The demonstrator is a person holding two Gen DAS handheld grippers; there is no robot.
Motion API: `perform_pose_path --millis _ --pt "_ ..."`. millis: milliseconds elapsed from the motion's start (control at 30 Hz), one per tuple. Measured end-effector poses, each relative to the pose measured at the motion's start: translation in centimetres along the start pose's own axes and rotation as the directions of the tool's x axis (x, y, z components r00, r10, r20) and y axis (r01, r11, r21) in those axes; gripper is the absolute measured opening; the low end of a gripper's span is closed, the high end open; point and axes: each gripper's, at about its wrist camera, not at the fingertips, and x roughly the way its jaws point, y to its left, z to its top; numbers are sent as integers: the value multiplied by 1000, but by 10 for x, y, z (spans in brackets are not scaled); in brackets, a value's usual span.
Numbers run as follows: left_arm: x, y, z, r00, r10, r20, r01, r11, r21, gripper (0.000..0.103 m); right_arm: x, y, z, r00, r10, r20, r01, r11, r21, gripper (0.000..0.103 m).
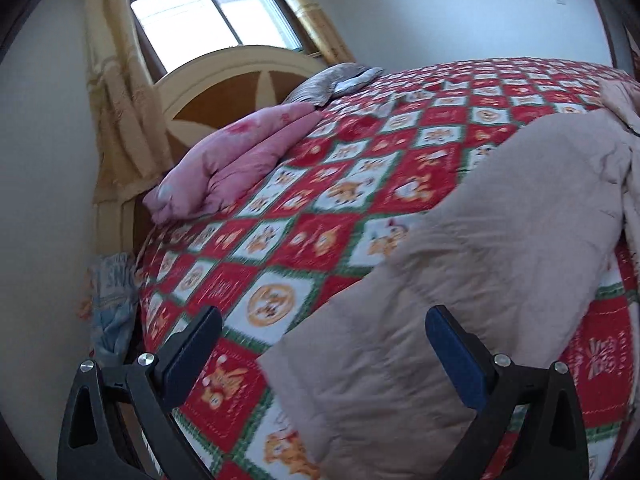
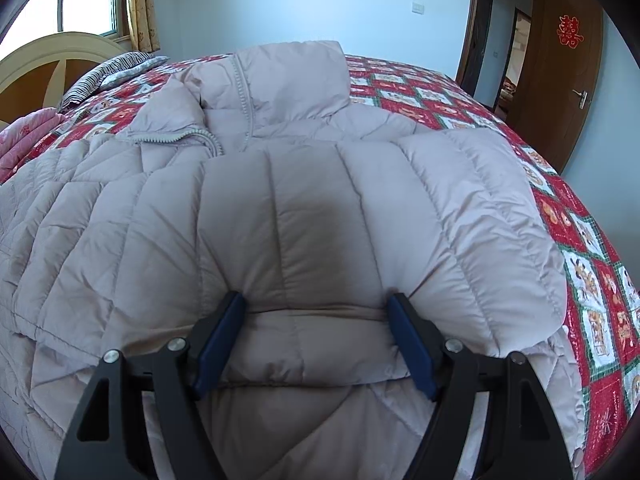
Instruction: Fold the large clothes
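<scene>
A large beige quilted down jacket (image 2: 320, 208) lies spread on the bed, collar at the far end, zipper open at the left. One sleeve is folded across the body. My right gripper (image 2: 316, 312) is open, with its blue pads on either side of the puffy sleeve end; the jaws are wide and not clamped. In the left wrist view a part of the jacket (image 1: 460, 272) lies across the red quilt. My left gripper (image 1: 324, 328) is open above the jacket's edge and holds nothing.
The bed has a red, white and green checkered quilt (image 1: 320, 200). A folded pink blanket (image 1: 240, 160) and a grey striped pillow (image 2: 108, 72) lie by the headboard (image 1: 224, 92). A window and curtain are behind. A wooden door (image 2: 560, 80) stands at the right.
</scene>
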Motion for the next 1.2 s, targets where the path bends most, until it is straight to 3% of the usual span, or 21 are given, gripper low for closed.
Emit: perform_pose_path --millis 133,300,400,433,500,600,700,800,967,1100,1200 --pt "17 31 -19 992 -96 -82 85 988 -128 102 -2 1 0 1000 -16 6 16 1000 -9 78" --pt "36 31 -34 970 -183 -158 140 959 -248 102 -3 1 0 1000 -22 11 22 1000 -8 79" --pt "35 27 -38 954 -255 -157 201 934 -294 101 -3 1 0 1000 -23 13 23 1000 -6 80" --pt "34 25 -37 950 -274 -149 222 929 -296 96 -2 1 0 1000 -23 13 23 1000 -6 80" --pt "31 18 -36 933 -332 -139 283 916 -283 44 -3 1 0 1000 -22 15 22 1000 -6 80" --pt "22 11 -31 926 -357 -121 323 917 -235 16 -3 0 0 1000 -22 16 22 1000 -4 80" --pt "5 9 -19 952 -297 -79 279 943 -181 11 -4 0 0 1000 -19 16 19 1000 -1 80" --pt "-24 19 8 966 -259 14 257 952 -163 10 -10 -6 1 1000 19 5 -19 1000 10 80" --pt "-77 13 67 956 -236 176 248 967 -52 10 -51 -13 -1 998 14 60 -13 1000 -19 80" --pt "-113 -18 111 906 -344 247 351 936 16 10 -69 -24 -8 996 3 91 -1 1000 -22 81" --pt "-142 -59 132 854 -443 271 441 895 72 10 -74 -31 -17 997 9 74 -9 1000 -8 81"
